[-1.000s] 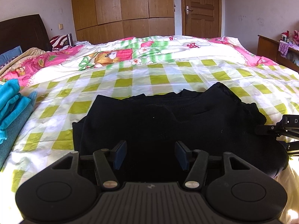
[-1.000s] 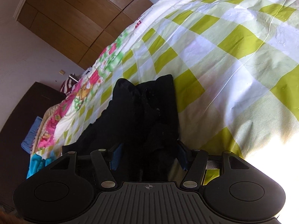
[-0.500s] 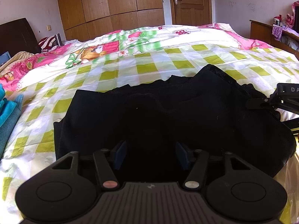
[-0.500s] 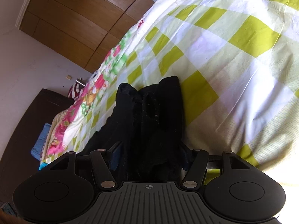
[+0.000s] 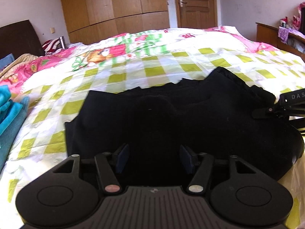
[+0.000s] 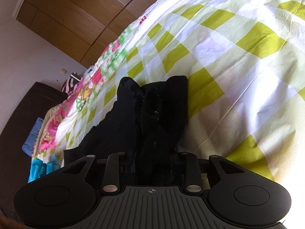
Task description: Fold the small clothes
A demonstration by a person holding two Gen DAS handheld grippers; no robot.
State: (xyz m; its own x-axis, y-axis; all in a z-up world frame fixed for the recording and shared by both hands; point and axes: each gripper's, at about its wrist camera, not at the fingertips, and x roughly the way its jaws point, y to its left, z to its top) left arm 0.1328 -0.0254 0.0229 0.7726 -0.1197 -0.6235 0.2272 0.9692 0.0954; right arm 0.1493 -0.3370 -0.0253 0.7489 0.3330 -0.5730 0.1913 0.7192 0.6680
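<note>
A black garment [image 5: 171, 114] lies spread on the green-checked bed cover [image 5: 152, 70]. My left gripper [image 5: 154, 158] is open over the garment's near edge, its blue-padded fingers [image 5: 122, 158] wide apart with black cloth lying between them. In the right wrist view the garment [image 6: 158, 110] is bunched into upright folds, and my right gripper [image 6: 152, 162] is shut on its near end. The right gripper [image 5: 263, 112] also shows at the right edge of the left wrist view, pinching the garment's right side.
Turquoise towels [image 5: 9, 106] are piled at the bed's left edge. A dark headboard [image 5: 17, 36] stands at far left, a wooden wardrobe [image 5: 114, 9] and door [image 5: 196, 3] behind, and a low cabinet [image 5: 266, 32] with clutter at right.
My right gripper's fingers have drawn together onto the black garment. The left gripper came in closer over the garment and stayed open.
</note>
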